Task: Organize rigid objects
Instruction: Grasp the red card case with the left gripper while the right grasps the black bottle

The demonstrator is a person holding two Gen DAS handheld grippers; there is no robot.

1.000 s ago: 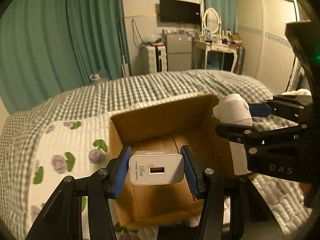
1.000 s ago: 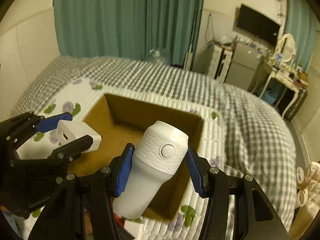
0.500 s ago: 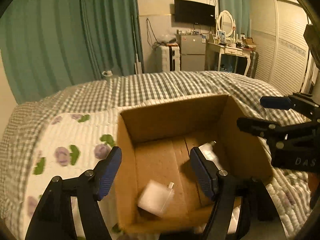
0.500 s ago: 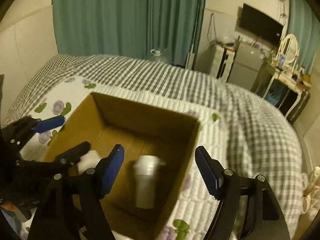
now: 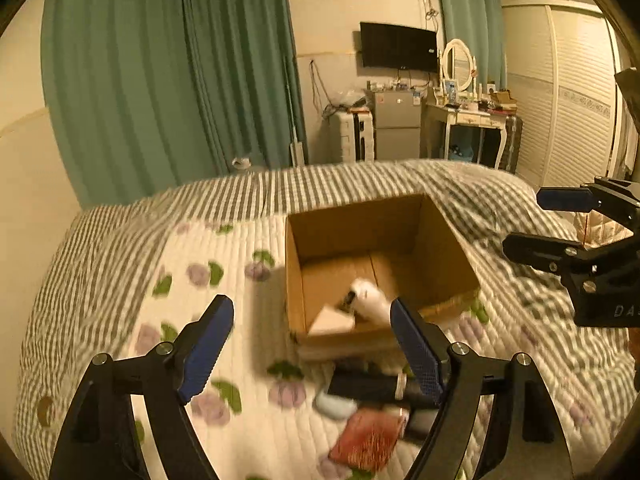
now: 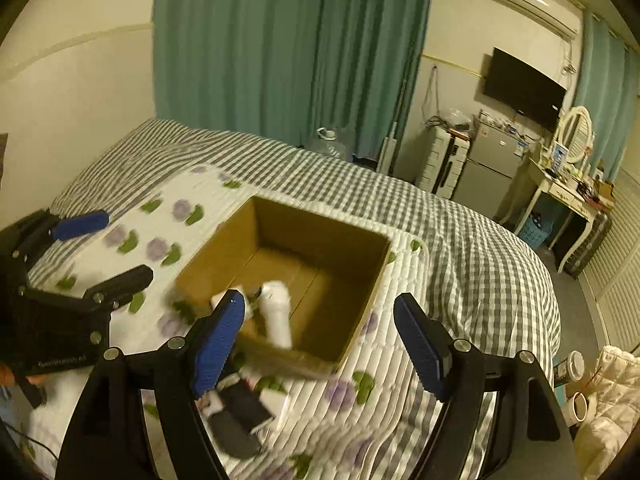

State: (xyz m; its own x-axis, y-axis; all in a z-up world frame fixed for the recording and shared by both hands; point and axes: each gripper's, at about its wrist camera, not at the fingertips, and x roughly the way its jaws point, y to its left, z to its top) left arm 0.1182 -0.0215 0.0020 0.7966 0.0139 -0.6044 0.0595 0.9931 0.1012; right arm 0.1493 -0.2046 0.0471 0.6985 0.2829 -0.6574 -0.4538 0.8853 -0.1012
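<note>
An open cardboard box (image 5: 448,248) (image 6: 360,304) sits on the bed. Inside it lie a white cylindrical device (image 5: 370,300) (image 6: 276,312) and a white charger block (image 5: 332,320) (image 6: 218,300). My left gripper (image 5: 312,348) is open and empty, raised in front of the box; it also shows at the left of the right wrist view (image 6: 102,248). My right gripper (image 6: 320,340) is open and empty, above the box's near edge; it also shows at the right of the left wrist view (image 5: 548,220).
Several loose items lie on the quilt in front of the box: a dark flat case (image 5: 368,386) (image 6: 240,412), a light blue piece (image 5: 334,406) and a red pouch (image 5: 368,436). The checked bedspread (image 6: 460,248) slopes away on the right.
Both grippers have opened and dropped the charger and the white device into the box, then pulled up and back from it. The items in front of the box have come into view.
</note>
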